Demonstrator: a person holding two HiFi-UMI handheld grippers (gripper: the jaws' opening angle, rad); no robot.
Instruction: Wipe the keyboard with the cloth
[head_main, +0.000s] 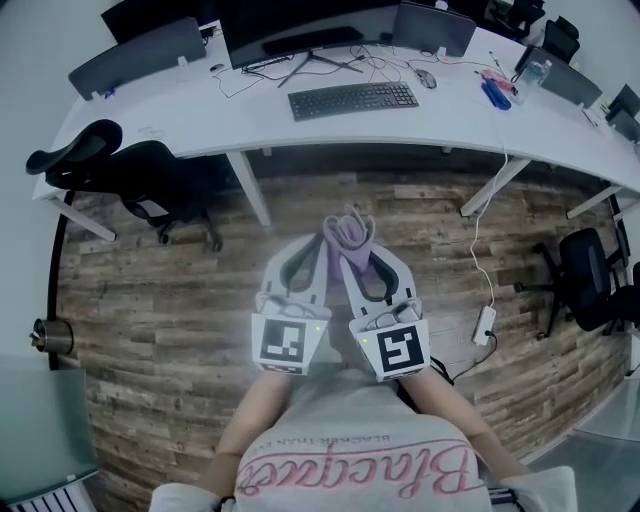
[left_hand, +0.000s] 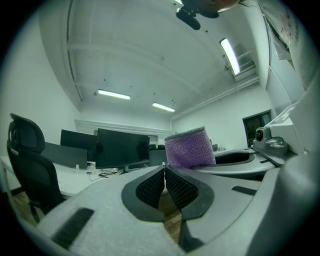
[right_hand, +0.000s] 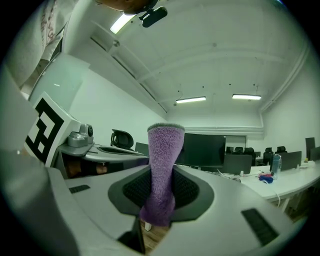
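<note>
A black keyboard (head_main: 352, 100) lies on the long white desk (head_main: 180, 125), in front of a dark monitor (head_main: 300, 25). Both grippers hang side by side over the wooden floor, close to the person's body and well short of the desk. My right gripper (head_main: 353, 248) is shut on a purple cloth (head_main: 348, 230), which stands up between its jaws (right_hand: 161, 172) as a fuzzy strip (right_hand: 163, 155). My left gripper (head_main: 314, 246) is shut with nothing between its jaws (left_hand: 164, 169). In the left gripper view the cloth (left_hand: 189, 148) shows just beyond it to the right.
A black office chair (head_main: 130, 175) stands at the left under the desk, another chair (head_main: 590, 275) at the right. A mouse (head_main: 427, 78) and blue items (head_main: 495, 92) lie right of the keyboard. A white cable with a power brick (head_main: 484, 325) hangs to the floor.
</note>
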